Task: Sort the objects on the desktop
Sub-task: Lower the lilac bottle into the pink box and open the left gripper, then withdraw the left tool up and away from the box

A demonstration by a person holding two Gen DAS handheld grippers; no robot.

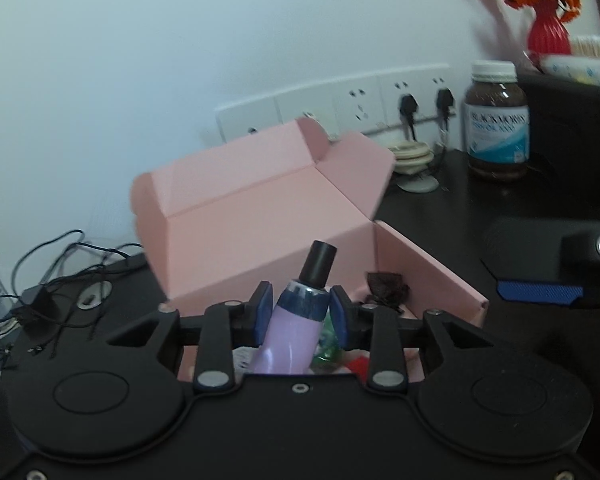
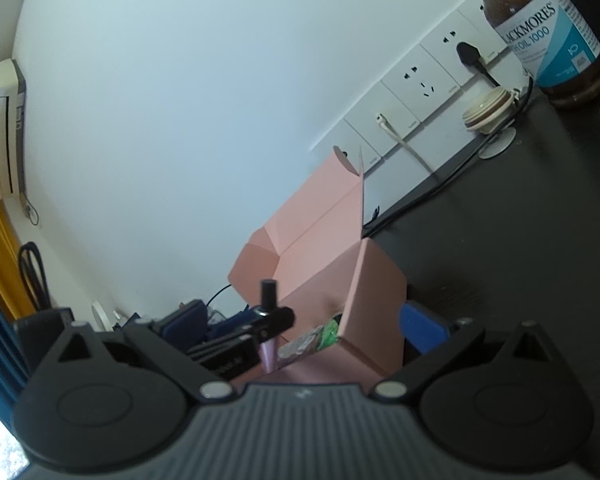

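Placing step: the lilac plastic tube with a black screw cap (image 1: pixel 296 320) is being put into the open pink cardboard box (image 1: pixel 260 216); judged near its end.
Tube position: over the box's near part, cap tilted up towards the raised lid, tail low inside the box in the right wrist view.
Left gripper (image 1: pixel 300 314): blue pads (image 1: pixel 262 312) sit close on both sides of the tube's shoulder. Whether they press it or have just let go, I cannot tell.
Box contents: a green crinkled wrapper (image 1: pixel 326 344) just beside the tube, a dark brown crumpled item (image 1: pixel 386 288) at the far right wall.
Method: keep the tube low before parting the jaws fully, so it lies down rather than tipping over the near wall. Draw the fingers back clear of the cap and lid.
Risk: the light box may shift if nudged.
Right gripper (image 2: pixel 302 327): jaws spread wide, empty, near the box's right corner; could steady it.
Surroundings: black desk (image 1: pixel 440 216); brown supplement bottle with white lid (image 1: pixel 498 120) well apart, no obstacle.
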